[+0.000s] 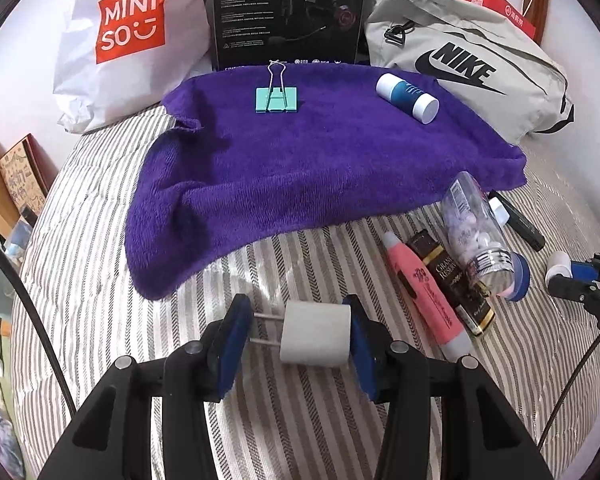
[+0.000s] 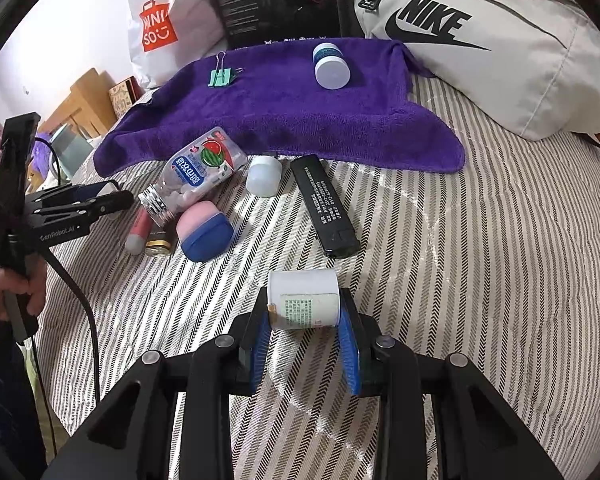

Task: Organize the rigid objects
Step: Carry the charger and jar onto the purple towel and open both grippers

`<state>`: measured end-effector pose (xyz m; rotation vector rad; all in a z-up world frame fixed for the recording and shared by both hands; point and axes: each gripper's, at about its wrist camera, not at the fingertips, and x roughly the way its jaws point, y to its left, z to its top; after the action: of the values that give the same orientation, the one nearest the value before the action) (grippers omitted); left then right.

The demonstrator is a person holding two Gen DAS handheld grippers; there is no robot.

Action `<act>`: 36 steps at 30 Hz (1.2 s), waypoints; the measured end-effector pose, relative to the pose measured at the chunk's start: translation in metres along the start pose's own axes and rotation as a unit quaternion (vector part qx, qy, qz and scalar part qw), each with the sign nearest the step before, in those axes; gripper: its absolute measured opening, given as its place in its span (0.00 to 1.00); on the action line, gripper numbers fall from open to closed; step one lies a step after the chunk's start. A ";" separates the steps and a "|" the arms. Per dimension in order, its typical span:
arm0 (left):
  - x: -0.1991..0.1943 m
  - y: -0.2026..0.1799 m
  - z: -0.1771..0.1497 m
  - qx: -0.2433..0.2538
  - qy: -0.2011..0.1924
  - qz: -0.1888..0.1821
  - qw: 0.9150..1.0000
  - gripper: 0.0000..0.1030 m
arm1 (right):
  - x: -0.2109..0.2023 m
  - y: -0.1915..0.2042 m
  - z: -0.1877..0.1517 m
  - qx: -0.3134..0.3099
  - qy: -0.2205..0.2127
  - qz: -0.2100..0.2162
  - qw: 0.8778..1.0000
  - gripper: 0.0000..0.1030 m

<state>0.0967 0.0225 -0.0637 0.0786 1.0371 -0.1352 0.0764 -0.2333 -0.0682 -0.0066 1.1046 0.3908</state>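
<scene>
A white plug charger [image 1: 315, 338] sits between the blue pads of my left gripper [image 1: 300, 334], which is shut on it over the striped bedcover, prongs against the left pad. My right gripper [image 2: 305, 314] is shut on a small white labelled jar [image 2: 303, 298] lying sideways. On the purple towel [image 1: 300, 176] [image 2: 292, 120] lie a green binder clip [image 1: 276, 98] [image 2: 221, 76] and a blue-and-white bottle [image 1: 406, 98] [image 2: 331, 66]. Each gripper also shows in the other's view: the right gripper [image 1: 568, 276] at the right edge, the left gripper [image 2: 100, 196] at the left.
In front of the towel lie a clear candy bottle [image 2: 200, 172], a pink-and-blue cap [image 2: 206, 230], a white cap [image 2: 263, 176], a black lighter [image 2: 324, 208], a pink highlighter [image 1: 424, 296] and a chocolate bar [image 1: 452, 280]. Behind stand a Miniso bag [image 1: 128, 40], a black box [image 1: 288, 12] and a Nike bag [image 1: 472, 64].
</scene>
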 end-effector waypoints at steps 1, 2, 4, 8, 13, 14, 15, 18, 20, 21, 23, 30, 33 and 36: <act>0.000 0.000 0.000 0.000 0.001 0.000 1.000 0.44 | 0.000 0.000 0.000 0.000 0.000 0.000 1.000 0.30; -0.001 -0.001 -0.001 0.001 0.002 0.000 1.000 0.44 | 0.000 0.000 0.000 0.000 0.001 -0.001 1.000 0.30; -0.002 0.000 -0.003 -0.003 0.002 0.000 1.000 0.42 | 0.000 0.001 0.000 0.000 0.001 -0.003 1.000 0.30; -0.006 -0.002 -0.010 -0.005 0.002 0.002 1.000 0.42 | 0.000 0.002 0.000 -0.002 0.001 -0.006 1.000 0.31; -0.010 0.001 -0.010 -0.019 -0.002 -0.006 1.000 0.42 | 0.000 0.001 -0.001 0.002 0.001 -0.004 1.000 0.31; -0.011 0.002 -0.010 -0.021 -0.003 -0.007 1.000 0.42 | 0.000 0.001 -0.001 0.001 0.002 -0.004 1.000 0.30; -0.013 0.002 -0.010 -0.022 -0.006 -0.009 1.000 0.42 | 0.000 0.001 0.000 0.001 0.003 -0.005 1.000 0.30; -0.020 0.003 -0.006 -0.021 -0.011 -0.008 1.000 0.42 | -0.003 0.002 0.002 0.000 0.002 -0.004 1.000 0.30; -0.023 0.006 -0.004 -0.025 -0.014 -0.010 1.000 0.42 | -0.005 0.003 0.004 -0.003 0.000 -0.002 1.000 0.30; -0.025 0.008 -0.002 -0.029 -0.016 -0.014 0.999 0.42 | -0.006 0.003 0.005 -0.003 -0.001 -0.002 1.000 0.30; -0.027 0.009 0.000 -0.033 -0.018 -0.018 0.999 0.42 | -0.008 0.004 0.009 -0.004 -0.002 0.001 1.000 0.30; -0.034 0.009 0.013 -0.032 -0.027 -0.021 0.999 0.42 | -0.016 0.006 0.023 -0.004 -0.010 0.007 1.000 0.30; -0.036 0.009 0.021 -0.033 -0.028 -0.025 0.999 0.42 | -0.021 0.005 0.033 -0.004 -0.015 0.010 1.000 0.30; -0.037 0.008 0.030 -0.030 -0.031 -0.023 0.999 0.42 | -0.025 0.005 0.044 -0.006 -0.022 0.011 1.000 0.30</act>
<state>0.1054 0.0295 -0.0165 -0.0045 0.9815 -0.1471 0.1034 -0.2273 -0.0252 0.0030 1.0601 0.4156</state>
